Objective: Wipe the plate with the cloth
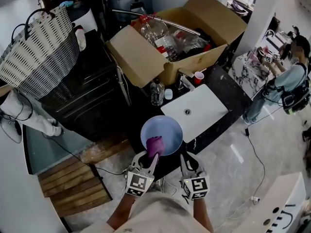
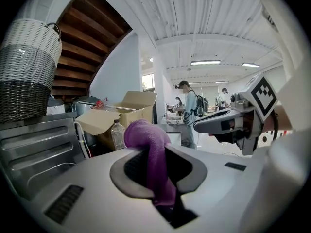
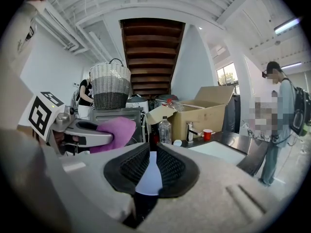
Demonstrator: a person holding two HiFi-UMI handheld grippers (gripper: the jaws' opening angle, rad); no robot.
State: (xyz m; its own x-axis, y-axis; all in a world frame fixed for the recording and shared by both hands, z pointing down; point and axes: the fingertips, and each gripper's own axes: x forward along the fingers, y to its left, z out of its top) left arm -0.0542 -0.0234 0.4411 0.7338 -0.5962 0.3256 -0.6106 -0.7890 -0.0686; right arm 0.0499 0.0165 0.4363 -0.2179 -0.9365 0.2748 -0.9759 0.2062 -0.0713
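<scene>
Two grippers meet at one pale blue plate (image 1: 163,130) in the head view, held in the air just in front of a dark counter with a white sink (image 1: 194,111). The left gripper (image 1: 149,158) reaches up from below with a purple cloth (image 1: 154,144) bunched at its tip, and the cloth lies on the near part of the plate's face. The right gripper (image 1: 185,158) comes in at the plate's near right rim. Behind them are a water bottle (image 1: 156,92), a red cup (image 1: 198,77), an open cardboard box (image 1: 170,38) and a woven basket (image 1: 39,52).

From the left gripper view, the jaws are clamped on the cloth, which runs up between the pads and folds over in a rounded wad at the top. The plate itself does not show here.

From the right gripper view, the jaws are pinched onto the plate's rim, with a wedge of pale blue showing between the ribbed pads. To the left, the other gripper carries the cloth just beside it.

Judging by this, both grasps are made and the cloth is on the plate, so wiping is at or near its start. No dirt or wet streak shows, so how much is already wiped cannot be told. Most of the face, the far part above all, looks left to cover.
</scene>
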